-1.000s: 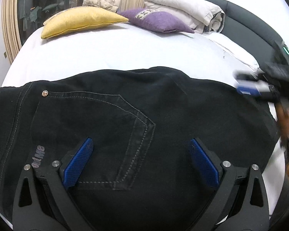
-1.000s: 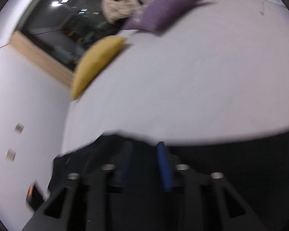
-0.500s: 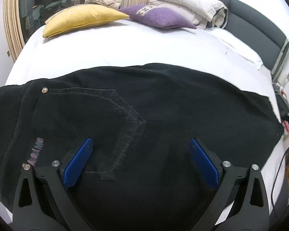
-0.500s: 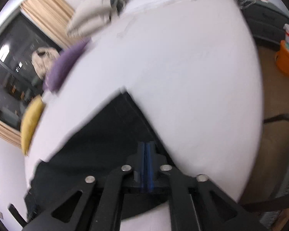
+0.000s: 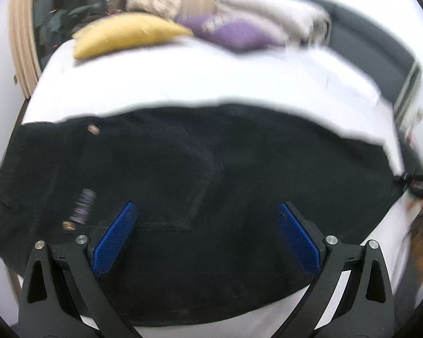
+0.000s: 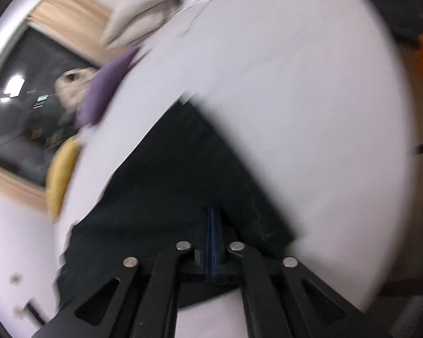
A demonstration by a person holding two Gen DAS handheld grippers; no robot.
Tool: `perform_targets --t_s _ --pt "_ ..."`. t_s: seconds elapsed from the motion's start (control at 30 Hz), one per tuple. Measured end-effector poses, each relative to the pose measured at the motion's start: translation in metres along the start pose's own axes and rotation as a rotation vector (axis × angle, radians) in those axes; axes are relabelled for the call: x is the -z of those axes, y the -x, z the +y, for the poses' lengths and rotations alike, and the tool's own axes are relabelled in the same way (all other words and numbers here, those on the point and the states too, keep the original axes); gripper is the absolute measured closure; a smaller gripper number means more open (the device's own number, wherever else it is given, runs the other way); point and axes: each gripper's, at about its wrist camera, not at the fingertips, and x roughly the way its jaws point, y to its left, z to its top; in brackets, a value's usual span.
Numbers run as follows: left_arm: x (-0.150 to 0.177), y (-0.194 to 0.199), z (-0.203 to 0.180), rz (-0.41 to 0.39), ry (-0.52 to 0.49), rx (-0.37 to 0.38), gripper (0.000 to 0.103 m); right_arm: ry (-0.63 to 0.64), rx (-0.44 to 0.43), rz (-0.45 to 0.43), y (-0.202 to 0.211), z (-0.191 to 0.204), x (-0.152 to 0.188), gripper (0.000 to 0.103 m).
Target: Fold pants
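Yellow pillow (image 5: 127, 35); purple pillow (image 5: 234, 32); behind pants (image 5: 211, 174)

left gripper (image 5: 204, 235): fingers spread wide | right gripper (image 6: 211, 242): fingers pressed together, blue pads touching

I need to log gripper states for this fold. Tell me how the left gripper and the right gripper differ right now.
The left gripper stands wide open, its blue pads spread apart above the black pants, holding nothing. The right gripper has its pads pressed together, apparently pinching the pants' edge at a corner. The left sits over the pocket area; the right is at the far end. Both have black frames and blue pads.
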Motion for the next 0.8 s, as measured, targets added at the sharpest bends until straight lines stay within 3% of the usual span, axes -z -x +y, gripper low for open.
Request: perform_targets --t_s 0.1,0.17,0.2,0.23,0.27,0.3,0.37,0.43,0.5,0.53,0.6,0.67,0.73,0.8 --pt "-0.018 0.006 0.024 -0.046 0.025 -0.03 0.001 0.082 -0.193 0.019 0.009 0.051 0.014 0.07" --pt "-0.021 -0.011 0.052 -0.004 0.071 -0.071 0.001 0.176 -0.308 0.088 -0.003 0.089 0.035 0.051" --pt "-0.019 -0.02 0.063 0.031 0.088 -0.098 0.001 0.199 -0.322 0.105 -0.015 0.107 0.038 0.049" --pt "-0.013 -0.028 0.075 0.066 0.104 -0.125 0.003 0.222 -0.318 0.135 -0.032 0.118 0.049 0.047" --pt "-0.001 -0.033 0.092 0.089 0.126 -0.09 0.004 0.223 -0.295 0.166 -0.049 0.119 0.052 0.047" --pt "0.005 -0.028 0.098 0.059 0.118 -0.038 0.004 0.209 -0.248 0.197 -0.065 0.112 0.051 0.047" --pt "0.01 -0.015 0.1 0.038 0.068 -0.012 0.005 0.146 -0.199 0.199 -0.076 0.094 0.051 0.083" --pt "0.012 0.0 0.102 0.016 0.048 -0.003 0.007 0.092 -0.176 0.18 -0.075 0.079 0.043 0.094" --pt "0.006 0.015 0.111 -0.024 0.087 0.025 0.007 0.091 -0.132 0.164 -0.055 0.074 0.043 0.09" --pt "0.002 0.019 0.114 -0.039 0.105 0.034 0.007 0.12 -0.142 0.147 -0.046 0.082 0.043 0.081" --pt "-0.017 0.016 0.121 -0.066 0.138 0.045 0.007 0.165 -0.231 0.146 -0.034 0.09 0.04 0.068" --pt "-0.042 0.005 0.122 -0.081 0.145 0.086 0.007 0.209 -0.254 0.163 -0.045 0.109 0.045 0.055" --pt "-0.066 -0.014 0.113 -0.056 0.103 0.104 0.007 0.226 -0.229 0.186 -0.058 0.112 0.049 0.055" --pt "-0.082 -0.05 0.109 0.039 0.064 0.086 0.007 0.182 -0.2 0.204 -0.07 0.092 0.049 0.056"
